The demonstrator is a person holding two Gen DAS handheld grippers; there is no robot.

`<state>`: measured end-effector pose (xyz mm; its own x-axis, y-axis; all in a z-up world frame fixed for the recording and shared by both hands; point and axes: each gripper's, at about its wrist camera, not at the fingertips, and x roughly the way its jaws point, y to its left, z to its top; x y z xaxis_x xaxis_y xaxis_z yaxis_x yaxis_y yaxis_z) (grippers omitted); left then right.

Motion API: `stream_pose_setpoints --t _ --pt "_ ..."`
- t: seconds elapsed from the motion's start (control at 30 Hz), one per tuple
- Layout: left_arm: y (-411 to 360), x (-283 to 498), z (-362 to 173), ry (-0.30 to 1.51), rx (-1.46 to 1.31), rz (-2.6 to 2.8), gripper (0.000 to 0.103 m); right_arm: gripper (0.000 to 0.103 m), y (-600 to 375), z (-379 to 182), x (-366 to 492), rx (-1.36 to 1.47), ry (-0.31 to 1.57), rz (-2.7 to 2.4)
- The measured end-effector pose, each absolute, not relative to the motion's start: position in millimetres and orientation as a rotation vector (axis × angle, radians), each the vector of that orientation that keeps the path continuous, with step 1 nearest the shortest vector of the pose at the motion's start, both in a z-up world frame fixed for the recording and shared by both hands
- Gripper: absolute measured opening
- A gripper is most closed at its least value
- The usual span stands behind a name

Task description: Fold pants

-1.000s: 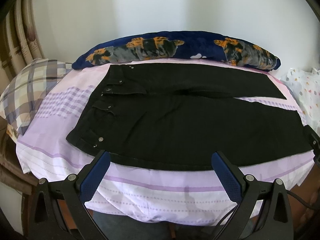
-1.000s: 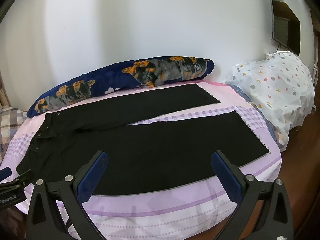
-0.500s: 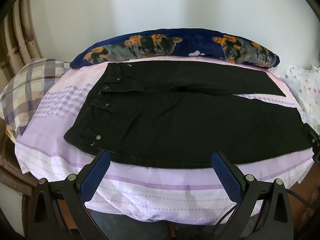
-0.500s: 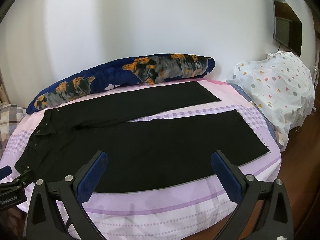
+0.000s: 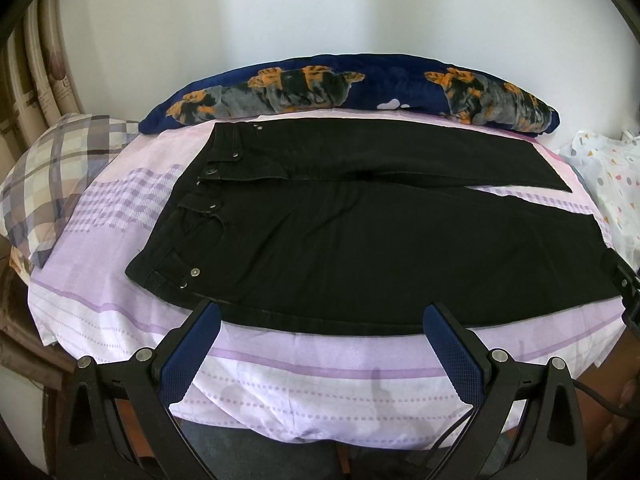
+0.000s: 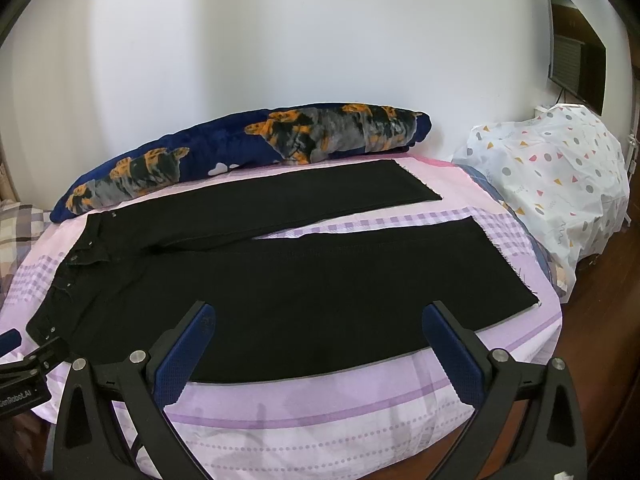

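**Left wrist view and right wrist view: both grippers drift toward the near edge of the pants**

Left wrist view: the black pants (image 5: 360, 240) lie flat and unfolded on the lilac bedsheet (image 5: 120, 208), waistband to the left, both legs running right, the far leg beside the dark blue tiger-print bolster (image 5: 360, 88). Compared with a second ago the whole scene sits slightly higher and nearer in the frame, so the left gripper (image 5: 320, 344) has eased forward and down a little. Its jaws stand wide apart, holding nothing, and their blue pads frame the near side seam just right of the hip rivets. I judge this as the approach to a first grasp; no fold is made yet. A plaid pillow (image 5: 48, 176) lies at the left. No writing is legible here.

Right wrist view: the right gripper (image 6: 320, 344) is also spread wide and empty, hovering over the near leg's lower edge, toward the raw hem (image 6: 508, 264). The view has shifted only slightly since the earlier pictures, again a small advance. The legs lie apart in a narrow V, so the likely first fold brings one onto the other. At the lower left, the other tool's body (image 6: 24, 384) bears the partly cut-off lettering "enRobot.AI". A confetti-print cover (image 6: 560, 176) sits at the right.
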<state>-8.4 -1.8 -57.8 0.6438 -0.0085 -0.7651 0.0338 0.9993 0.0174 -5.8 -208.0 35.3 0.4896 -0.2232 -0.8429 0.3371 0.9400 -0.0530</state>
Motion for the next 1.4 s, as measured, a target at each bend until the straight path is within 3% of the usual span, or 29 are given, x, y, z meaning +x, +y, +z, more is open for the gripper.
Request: stream_pose_setpoints --t 1.4 --pt "-2.7 -11.0 -62.9 0.892 0.023 -0.028 0.101 0.103 -209.7 26.9 -10.2 0.124 1.025 -0.338"
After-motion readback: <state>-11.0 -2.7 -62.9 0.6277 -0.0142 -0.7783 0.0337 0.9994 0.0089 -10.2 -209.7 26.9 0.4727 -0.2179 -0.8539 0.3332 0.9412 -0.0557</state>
